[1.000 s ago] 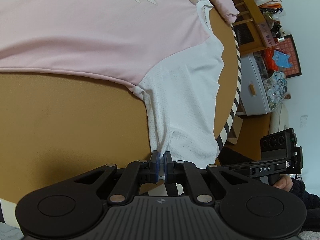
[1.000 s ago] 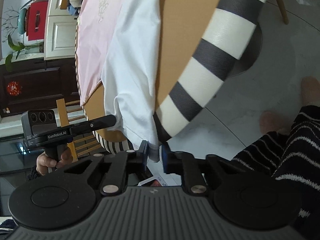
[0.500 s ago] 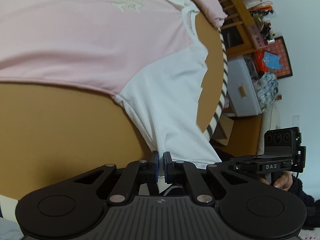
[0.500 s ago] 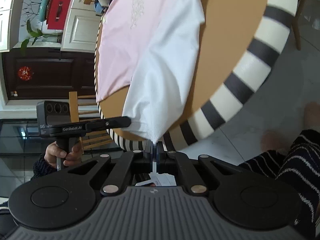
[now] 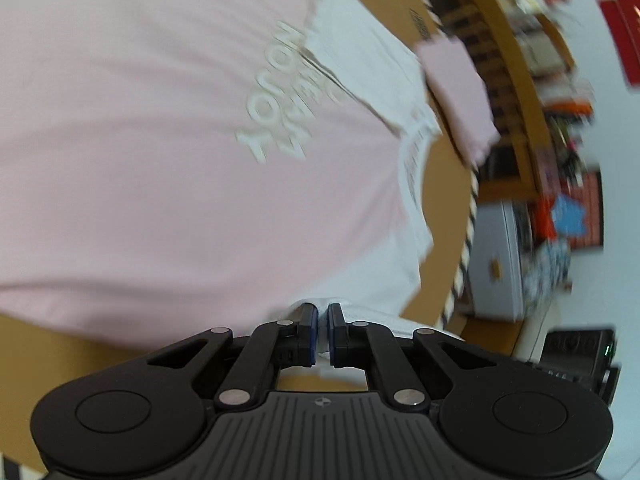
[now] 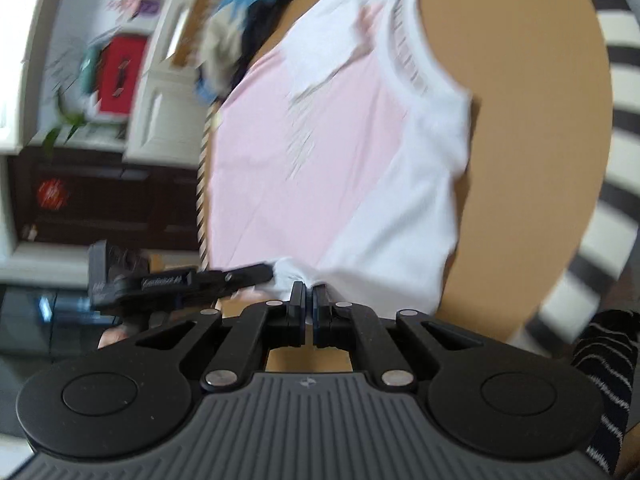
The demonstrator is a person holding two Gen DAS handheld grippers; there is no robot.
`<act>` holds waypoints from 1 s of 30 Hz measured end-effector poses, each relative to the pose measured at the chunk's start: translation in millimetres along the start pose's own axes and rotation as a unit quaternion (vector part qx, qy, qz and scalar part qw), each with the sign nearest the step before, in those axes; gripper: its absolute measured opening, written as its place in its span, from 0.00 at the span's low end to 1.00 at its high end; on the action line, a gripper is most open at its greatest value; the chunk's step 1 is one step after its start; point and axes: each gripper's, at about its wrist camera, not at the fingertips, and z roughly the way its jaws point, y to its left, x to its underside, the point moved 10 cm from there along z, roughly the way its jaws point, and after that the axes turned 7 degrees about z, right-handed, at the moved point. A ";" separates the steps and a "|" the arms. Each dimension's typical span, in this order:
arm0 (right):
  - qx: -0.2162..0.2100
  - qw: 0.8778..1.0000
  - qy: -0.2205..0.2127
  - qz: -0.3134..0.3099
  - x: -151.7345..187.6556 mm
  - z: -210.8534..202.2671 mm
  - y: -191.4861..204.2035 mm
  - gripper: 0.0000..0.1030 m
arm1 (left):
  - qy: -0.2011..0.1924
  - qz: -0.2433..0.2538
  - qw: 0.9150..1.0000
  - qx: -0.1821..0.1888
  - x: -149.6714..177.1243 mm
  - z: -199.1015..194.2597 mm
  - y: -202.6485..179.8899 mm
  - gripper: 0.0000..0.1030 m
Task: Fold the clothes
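Both tools – left tool (image 5: 323,312), right tool (image 6: 308,292) – pinch blurred shirt (image 5: 160,160).

Left wrist view: taken from behind the left gripper (image 5: 323,330), angled steeply down, close above the surface (image 5: 100,344). Right wrist view: taken from behind the right gripper (image 6: 308,312), tilted down likewise. The pink-and-white shirt (image 5: 180,160) is shared by both views.

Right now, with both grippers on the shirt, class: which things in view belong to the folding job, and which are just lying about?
Belongs to the job:
- pink and white T-shirt
- left gripper, shut on the white sleeve
- right gripper, shut on the white sleeve
- round table under the shirt

Just lying about:
- folded pink cloth at the table's edge
- white storage box
- wooden shelves
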 end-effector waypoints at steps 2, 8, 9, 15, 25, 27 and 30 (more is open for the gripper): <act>0.006 1.000 -0.005 0.024 -23.8 10.4 -4.2 0.03 | -0.002 -0.019 1.000 -0.011 -15.4 11.3 7.9 0.06; 0.022 0.999 0.012 0.036 -62.7 46.7 -8.8 0.06 | -0.004 -0.068 0.997 -0.030 -39.9 32.6 29.1 0.06; 0.025 0.999 0.015 0.038 -66.5 51.9 -8.5 0.09 | -0.004 -0.076 0.997 -0.030 -41.7 34.5 31.5 0.06; 0.047 0.998 0.000 0.038 -87.6 56.7 -18.9 0.35 | -0.037 -0.085 0.996 -0.017 -59.9 27.2 34.9 0.27; 0.036 0.994 -0.052 -0.088 -84.0 39.7 9.6 0.21 | -0.108 0.027 0.993 -0.032 -39.8 -9.7 11.4 0.32; 0.037 0.993 -0.035 -0.103 -74.0 57.9 11.5 0.17 | -0.097 0.051 0.994 -0.015 -25.5 6.9 -3.9 0.32; 0.064 0.991 -0.026 -0.111 -71.5 79.5 3.3 0.16 | -0.092 0.064 0.994 -0.011 -19.9 35.2 -14.2 0.32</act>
